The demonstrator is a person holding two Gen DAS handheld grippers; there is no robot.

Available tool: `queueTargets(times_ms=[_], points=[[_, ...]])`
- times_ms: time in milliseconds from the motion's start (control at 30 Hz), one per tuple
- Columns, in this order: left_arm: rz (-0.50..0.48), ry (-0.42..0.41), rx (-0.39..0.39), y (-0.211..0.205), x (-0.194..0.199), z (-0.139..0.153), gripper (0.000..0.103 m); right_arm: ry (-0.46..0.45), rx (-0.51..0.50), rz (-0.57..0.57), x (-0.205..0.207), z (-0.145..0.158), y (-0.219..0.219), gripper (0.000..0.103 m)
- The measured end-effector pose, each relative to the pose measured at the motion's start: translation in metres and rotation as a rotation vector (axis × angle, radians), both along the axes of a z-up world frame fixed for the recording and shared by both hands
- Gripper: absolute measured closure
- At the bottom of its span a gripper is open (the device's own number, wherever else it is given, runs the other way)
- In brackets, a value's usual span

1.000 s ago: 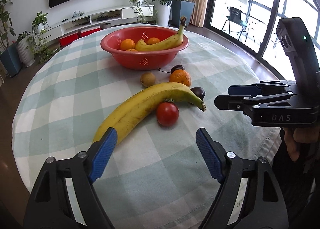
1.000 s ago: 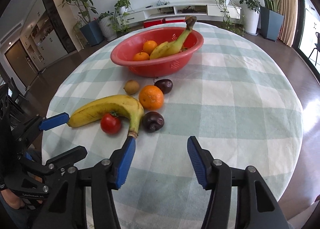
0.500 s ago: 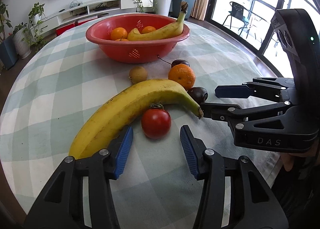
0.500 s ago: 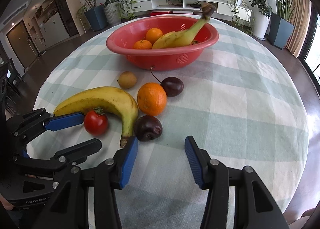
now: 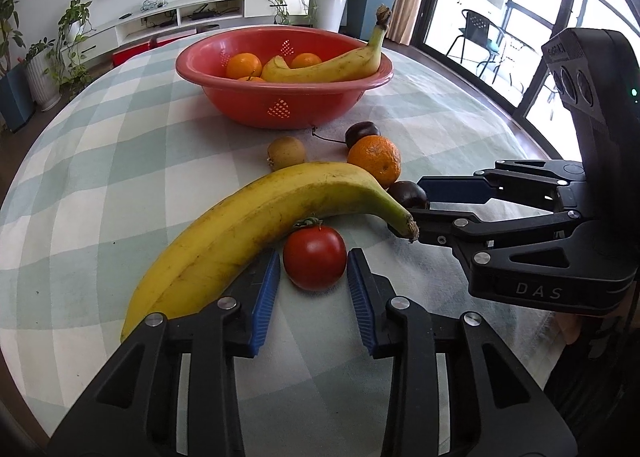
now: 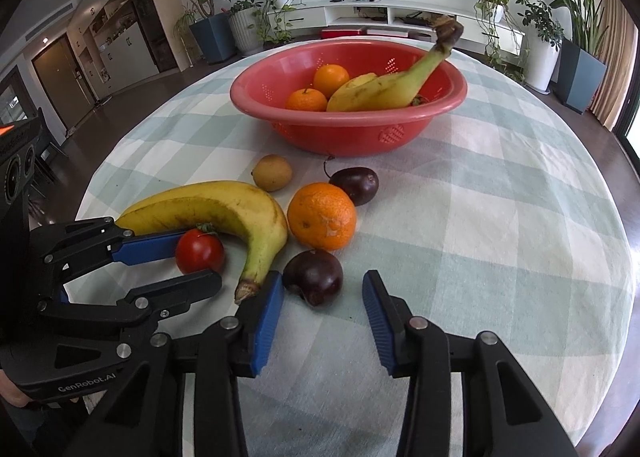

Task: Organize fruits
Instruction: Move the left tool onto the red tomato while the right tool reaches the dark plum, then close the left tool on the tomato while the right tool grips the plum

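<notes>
Glossy tomato (image 5: 315, 257), matt checked cloth (image 5: 120, 161), smooth plastic bowl (image 5: 256, 105).

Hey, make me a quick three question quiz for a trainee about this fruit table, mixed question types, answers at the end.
1. True or false: the red bowl already holds a banana and oranges.
2. Which fruit sits between the fingers of the closing left gripper? A) kiwi B) tomato C) orange
3. Fill in: the closing right gripper brackets a dark ____ lying beside the stem end of the loose banana.

Key:
1. True.
2. B, the tomato; the pads are not clearly pressing it yet.
3. Plum; the right-hand pad stands clear of it.
</notes>
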State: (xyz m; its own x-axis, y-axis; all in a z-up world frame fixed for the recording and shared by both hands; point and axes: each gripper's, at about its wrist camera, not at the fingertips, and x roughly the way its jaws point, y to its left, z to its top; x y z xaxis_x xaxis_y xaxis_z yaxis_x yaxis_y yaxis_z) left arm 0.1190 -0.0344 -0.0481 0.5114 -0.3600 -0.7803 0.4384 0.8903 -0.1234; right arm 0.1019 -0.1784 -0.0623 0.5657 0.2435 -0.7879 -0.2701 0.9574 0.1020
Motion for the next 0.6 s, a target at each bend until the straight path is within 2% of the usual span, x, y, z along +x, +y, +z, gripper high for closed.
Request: queueTargets(times_ms=[300,600], points=[[0.010,0.005,-0.011,0.0048,0.0010,-0.0008,0.070,-0.010,-0.007,0.020,0.0031,-0.0010,0.0036,0.069],[0.012,-0.001,-0.018,0.0061,0.0003,-0.0012,0.073,-0.006,0.001,0.006,-0.0016,-0.0007,0.0008,0.070]])
